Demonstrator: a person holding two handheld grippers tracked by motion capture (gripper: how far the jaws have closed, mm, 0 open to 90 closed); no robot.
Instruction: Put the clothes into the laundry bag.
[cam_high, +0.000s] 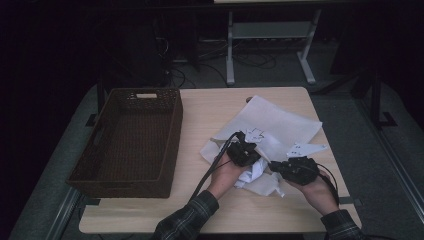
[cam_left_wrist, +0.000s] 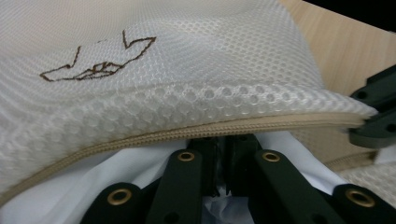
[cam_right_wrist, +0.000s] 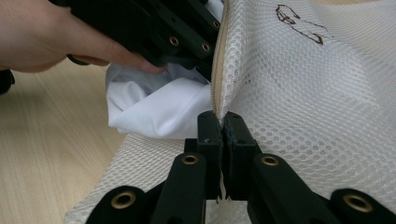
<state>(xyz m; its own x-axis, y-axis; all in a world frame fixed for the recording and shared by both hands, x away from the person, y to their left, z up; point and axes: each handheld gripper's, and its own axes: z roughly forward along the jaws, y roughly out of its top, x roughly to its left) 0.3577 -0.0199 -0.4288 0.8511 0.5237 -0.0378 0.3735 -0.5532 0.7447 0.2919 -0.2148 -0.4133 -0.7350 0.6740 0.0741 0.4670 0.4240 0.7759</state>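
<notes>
Both grippers work a white mesh zip-up laundry bag (cam_high: 277, 122) at the table's centre-right.

Right gripper (cam_right_wrist: 223, 122) pinches the beige zipper edge (cam_right_wrist: 217, 70); left gripper (cam_left_wrist: 223, 156), jaws pressed together on white cloth (cam_right_wrist: 159, 107), appears mid-stuffing. Next: push toward twelve o'clock, deeper inside.

Dim lab/workshop rm, light wood bench (cam_high: 200, 107), metal-framed desk legs (cam_high: 230, 50) behind, cables on grey floor (cam_high: 260, 61), wicker basket (cam_high: 131, 142).
</notes>
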